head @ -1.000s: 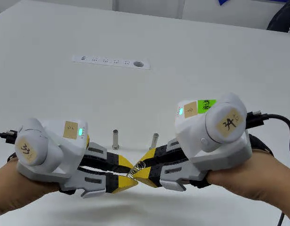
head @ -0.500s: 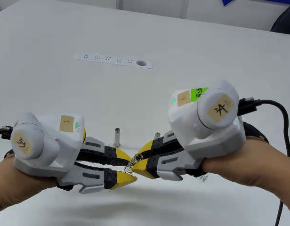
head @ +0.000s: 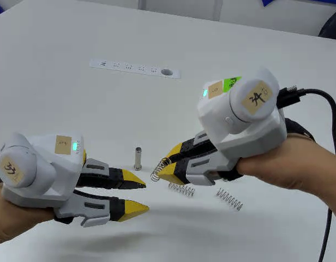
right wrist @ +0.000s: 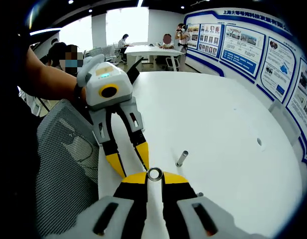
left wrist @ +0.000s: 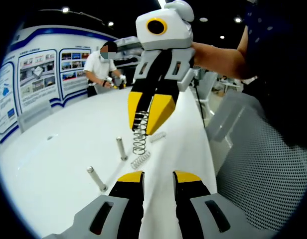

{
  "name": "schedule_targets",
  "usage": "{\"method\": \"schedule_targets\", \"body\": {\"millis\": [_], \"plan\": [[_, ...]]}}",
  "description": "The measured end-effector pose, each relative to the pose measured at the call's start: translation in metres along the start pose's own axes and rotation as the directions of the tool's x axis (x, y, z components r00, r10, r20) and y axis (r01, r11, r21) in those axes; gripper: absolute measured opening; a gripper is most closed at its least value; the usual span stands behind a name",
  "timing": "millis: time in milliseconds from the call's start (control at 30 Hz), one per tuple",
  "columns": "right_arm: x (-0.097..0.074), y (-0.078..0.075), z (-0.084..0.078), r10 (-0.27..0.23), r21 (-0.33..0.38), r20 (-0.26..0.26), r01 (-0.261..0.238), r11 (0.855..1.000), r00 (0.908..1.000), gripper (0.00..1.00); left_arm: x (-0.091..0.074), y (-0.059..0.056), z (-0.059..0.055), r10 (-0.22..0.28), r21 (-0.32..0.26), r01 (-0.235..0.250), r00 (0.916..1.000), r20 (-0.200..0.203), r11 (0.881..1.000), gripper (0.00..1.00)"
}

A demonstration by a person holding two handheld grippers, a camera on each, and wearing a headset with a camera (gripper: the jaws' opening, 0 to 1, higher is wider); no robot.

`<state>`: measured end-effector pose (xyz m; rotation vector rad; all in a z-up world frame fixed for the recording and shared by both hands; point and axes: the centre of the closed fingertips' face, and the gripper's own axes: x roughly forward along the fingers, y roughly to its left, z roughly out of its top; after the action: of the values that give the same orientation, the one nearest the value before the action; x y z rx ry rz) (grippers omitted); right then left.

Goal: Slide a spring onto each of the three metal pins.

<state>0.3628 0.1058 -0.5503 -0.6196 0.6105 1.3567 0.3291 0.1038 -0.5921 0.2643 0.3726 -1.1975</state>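
We've split the tips: left gripper (head: 145, 196) has let go and backed off below-left of the pin (head: 138, 158). Right gripper (head: 163, 169) has carried the spring (head: 157, 171) just right of the pin.

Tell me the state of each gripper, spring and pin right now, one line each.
Left gripper: open, empty.
Right gripper: shut on held spring.
Held spring: pinched at one end, sticking out past the tips.
Loose spring: lying flat, untouched.
Other loose spring: lying flat, untouched.
Pin: standing, no spring on it.
Second pin: standing, no spring on it.
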Motion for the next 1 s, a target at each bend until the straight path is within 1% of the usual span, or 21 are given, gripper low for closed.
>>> {"method": "schedule_targets", "body": {"millis": [333,533,600,700,833,900,1000], "plan": [[0.006,-0.026,0.015,-0.024,-0.037,-0.013,0.023,0.999,0.9996,0.11,-0.01,0.004,-0.007,0.06,-0.045,-0.06,0.998,0.016,0.997,0.28],[0.016,-0.041,0.02,-0.032,-0.051,-0.032,0.03,0.998,0.999,0.11,-0.015,0.007,-0.011,0.094,-0.072,-0.092,0.9954,0.021,0.993,0.33],[0.019,-0.044,0.022,-0.029,-0.055,-0.038,0.027,0.998,0.9989,0.11,-0.017,0.008,-0.012,0.102,-0.082,-0.1,0.9945,0.024,0.992,0.33],[0.026,-0.048,0.024,-0.023,-0.06,-0.047,0.021,0.998,0.9986,0.11,-0.018,0.009,-0.013,0.118,-0.098,-0.115,0.9927,0.025,0.988,0.37],[0.034,-0.05,0.022,-0.01,-0.056,-0.063,0.007,0.998,0.9979,0.11,-0.022,0.01,-0.014,0.138,-0.113,-0.134,0.99,0.031,0.985,0.4],[0.041,-0.053,0.021,-0.005,-0.059,-0.072,0.001,0.998,0.9974,0.11,-0.024,0.012,-0.014,0.147,-0.117,-0.142,0.9886,0.032,0.983,0.41],[0.046,-0.053,0.019,0.004,-0.063,-0.089,-0.01,0.998,0.996,0.11,-0.026,0.014,-0.013,0.156,-0.121,-0.151,0.9871,0.035,0.981,0.42]]}}
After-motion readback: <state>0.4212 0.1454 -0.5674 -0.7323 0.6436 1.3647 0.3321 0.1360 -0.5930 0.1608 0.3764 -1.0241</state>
